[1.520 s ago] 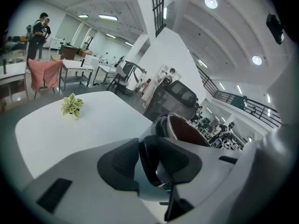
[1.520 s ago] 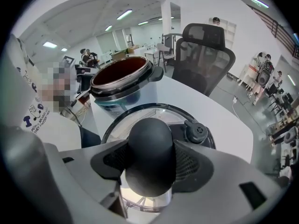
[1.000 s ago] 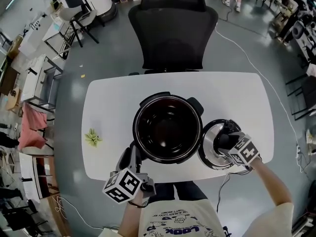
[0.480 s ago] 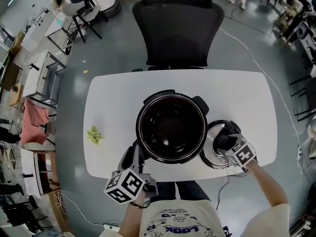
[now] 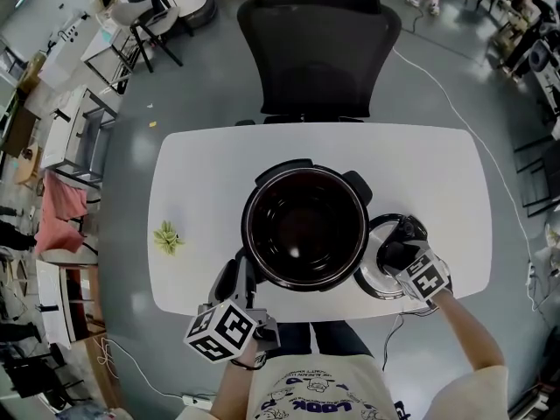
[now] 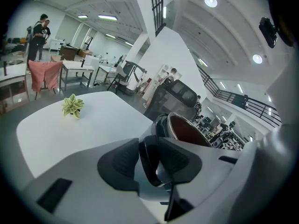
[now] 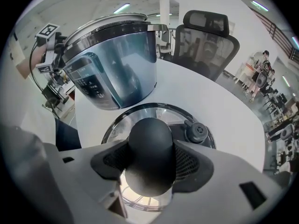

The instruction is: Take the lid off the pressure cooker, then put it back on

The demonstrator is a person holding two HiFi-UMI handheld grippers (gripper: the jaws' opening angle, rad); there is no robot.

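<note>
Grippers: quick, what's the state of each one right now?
Left gripper: jaws closed on the cooker's side handle.
Right gripper: jaws closed on the lid's knob.

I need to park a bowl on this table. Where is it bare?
Free: the far strip of the white table between the black pressure cooker and the black office chair, and the left end around the small green leafy ornament. Crowded: the near right, where the steel lid lies beside the cooker under the right gripper.

We grip the knob (image 7: 150,146) of the lid (image 7: 122,125) with our gripper (image 7: 150,166) (both pads (image 7: 188,163) touch it); the lid lies on the table (image 7: 224,108) beside the cooker (image 7: 114,64).
</note>
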